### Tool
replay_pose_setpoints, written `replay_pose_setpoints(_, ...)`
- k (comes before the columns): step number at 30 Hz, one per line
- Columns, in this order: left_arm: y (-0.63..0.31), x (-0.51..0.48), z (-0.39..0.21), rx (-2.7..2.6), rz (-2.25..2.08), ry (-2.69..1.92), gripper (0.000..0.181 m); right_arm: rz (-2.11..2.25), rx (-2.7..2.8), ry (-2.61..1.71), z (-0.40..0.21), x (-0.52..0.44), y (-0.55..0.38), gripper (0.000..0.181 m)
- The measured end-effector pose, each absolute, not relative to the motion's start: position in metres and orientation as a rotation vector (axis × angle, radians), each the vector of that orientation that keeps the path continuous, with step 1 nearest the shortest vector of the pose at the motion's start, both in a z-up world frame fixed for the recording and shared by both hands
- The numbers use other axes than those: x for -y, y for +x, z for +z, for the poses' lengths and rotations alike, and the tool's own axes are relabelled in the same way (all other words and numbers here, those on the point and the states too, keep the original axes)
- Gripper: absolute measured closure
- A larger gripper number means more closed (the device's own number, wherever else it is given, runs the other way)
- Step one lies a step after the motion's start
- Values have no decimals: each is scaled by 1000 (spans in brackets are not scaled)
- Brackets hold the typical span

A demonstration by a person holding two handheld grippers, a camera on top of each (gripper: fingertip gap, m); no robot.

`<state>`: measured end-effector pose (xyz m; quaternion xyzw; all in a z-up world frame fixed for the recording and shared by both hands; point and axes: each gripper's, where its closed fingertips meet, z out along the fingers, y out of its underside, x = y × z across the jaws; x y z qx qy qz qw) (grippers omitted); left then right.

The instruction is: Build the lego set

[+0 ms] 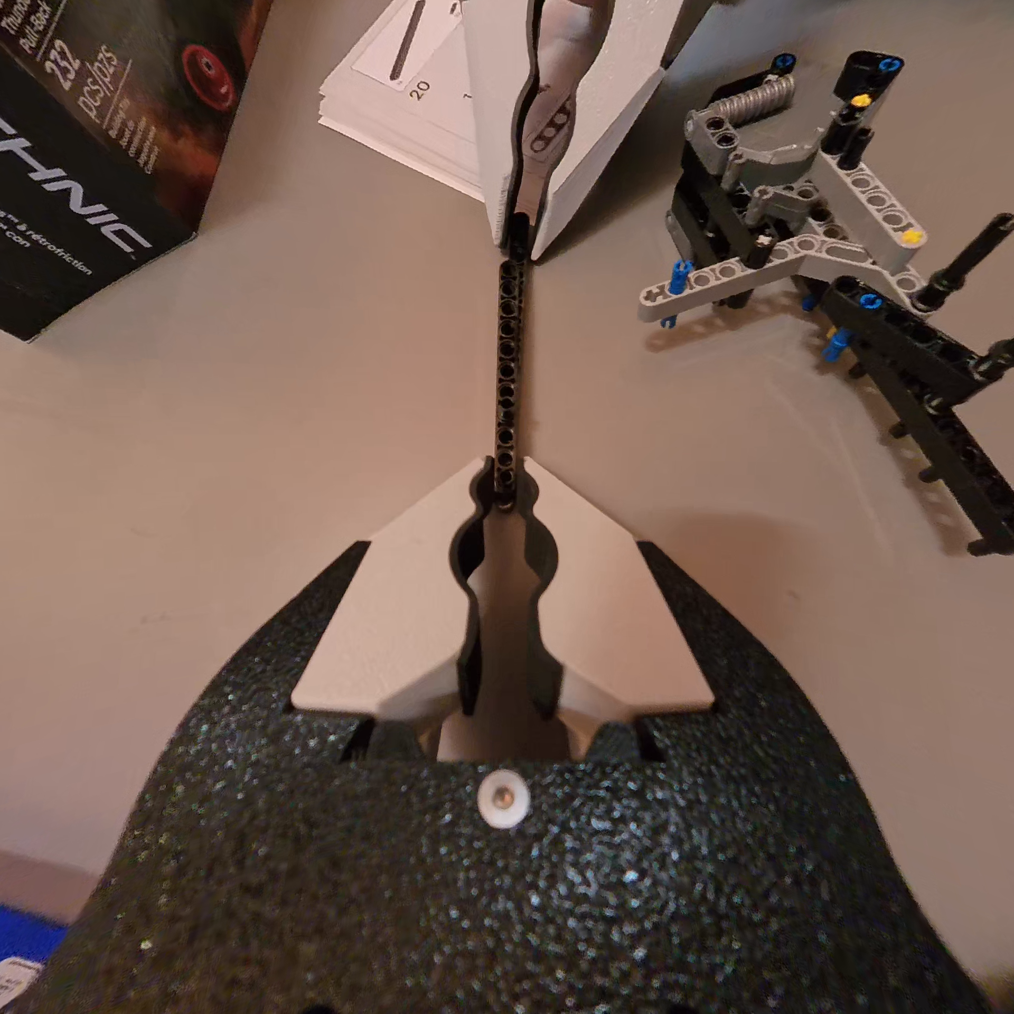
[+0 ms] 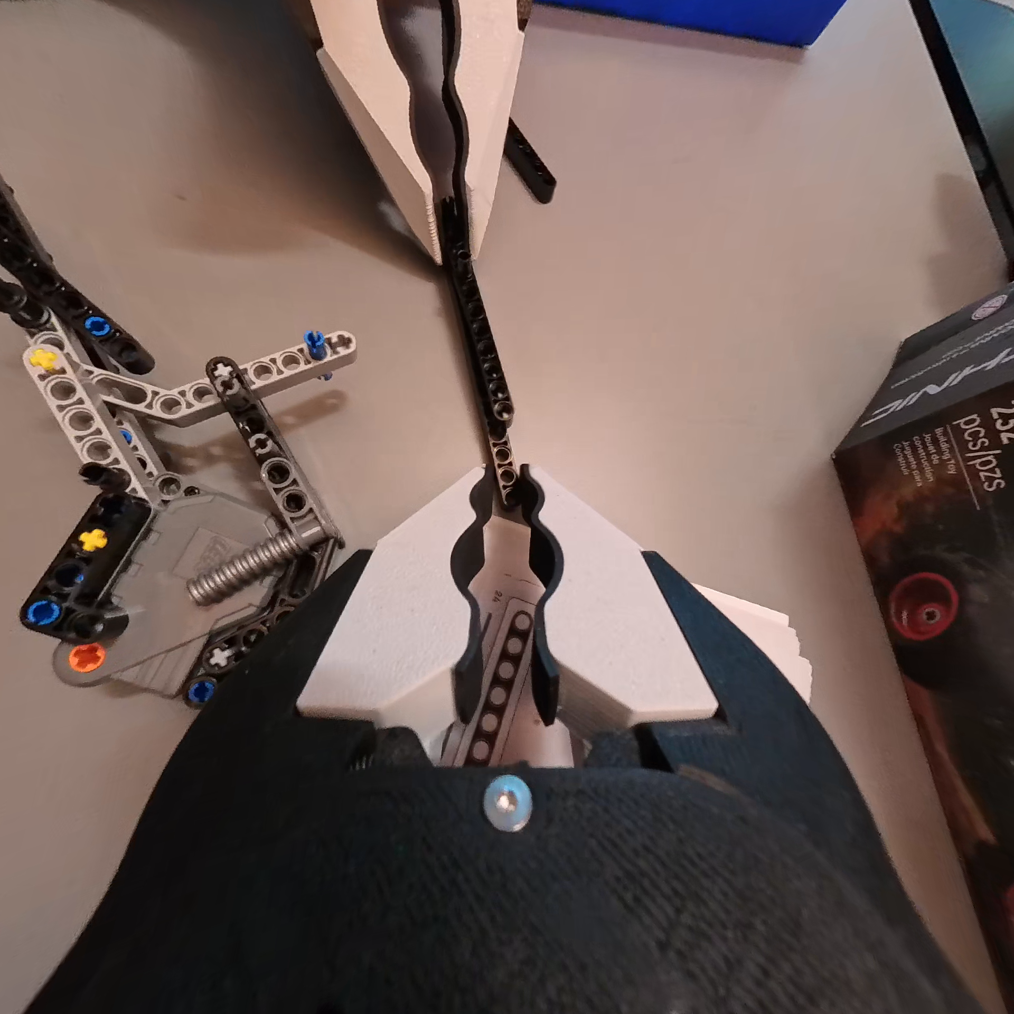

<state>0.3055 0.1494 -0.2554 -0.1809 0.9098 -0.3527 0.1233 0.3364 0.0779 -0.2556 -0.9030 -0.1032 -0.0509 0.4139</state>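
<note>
**Builder:** Where's the long black beam right now?

**Me:** Strung between my two tools, above the bare table. My left gripper pinches one end at the very tips; my right gripper pinches the other end the same way. Both sets of jaws are pressed onto the beam, with nothing else in them.

**Builder:** What worries you?

**Me:** The grip is shallow. Each pair of tips covers about the last hole or two, so I judge that a small twist from either hand could lever the beam out. If one side lets go before the other has a firm hold, the free end will likely swing down and hit the table, or pivot in the remaining jaws.

**Builder:** And the half-built model?

**Me:** It sits well to one side, grey and black beams with blue and yellow pins and a metal spring. Carrying the beam over there, I could knock a loose pin, and pushing onto pins with so little purchase may make the beam slip instead of seating.

**Builder:** Any containers?

**Me:** Only the dark set box, standing shut as far as I can see; its contents are hidden. The instruction booklet lies beyond, partly under my right tool. Another short black beam rests on the table behind my left tool.
</note>
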Motion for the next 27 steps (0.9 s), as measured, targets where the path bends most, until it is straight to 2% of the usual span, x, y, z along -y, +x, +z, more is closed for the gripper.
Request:
replay_pose_setpoints(15,302,-150,-256,-2665,-992,-496,176,-137,262,-2272,-256,-75,336,174)
replay_pose_setpoints(22,303,-151,-256,-2663,-989,-493,176,-145,256,-2279,-255,-73,337,163)
replay_pose_setpoints(27,303,-151,-256,-2661,-990,-493,176,-136,253,-2276,-255,-74,336,162)
